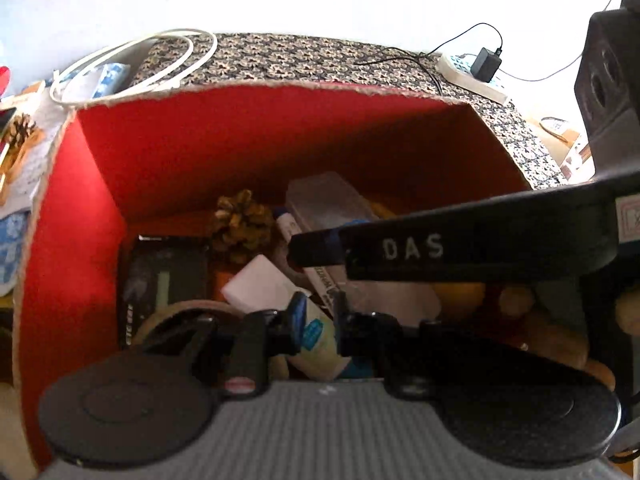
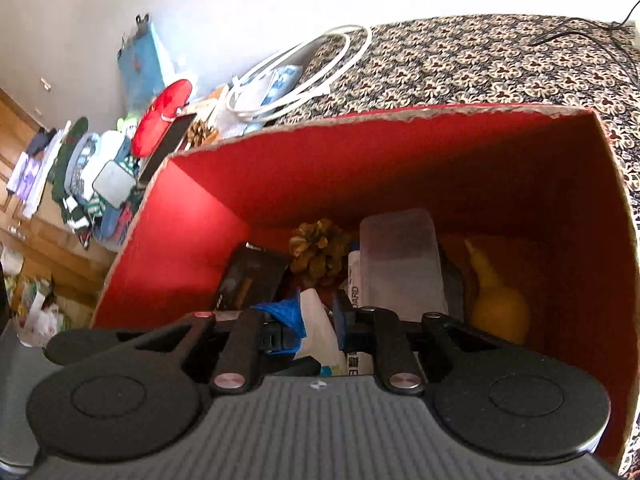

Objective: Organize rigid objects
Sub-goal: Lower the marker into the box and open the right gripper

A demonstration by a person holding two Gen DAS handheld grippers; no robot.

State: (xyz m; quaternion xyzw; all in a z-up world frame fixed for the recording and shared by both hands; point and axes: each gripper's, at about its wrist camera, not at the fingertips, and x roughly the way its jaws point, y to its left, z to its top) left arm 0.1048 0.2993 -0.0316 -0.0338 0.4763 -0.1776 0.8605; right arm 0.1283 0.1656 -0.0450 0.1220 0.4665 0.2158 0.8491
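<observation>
Both claws are angling down into the red box [image 2: 400, 160]; left claw [image 1: 316, 320] and right claw [image 2: 318, 316] are sitting closed, gripping nothing; a pinecone [image 2: 318, 252] is lying just ahead.

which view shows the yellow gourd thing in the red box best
The right wrist view: the yellow gourd lies unobstructed by the red box's right wall, neck and bulb visible. In the left wrist view, only patches of it show beneath the other hand-held gripper.
</observation>
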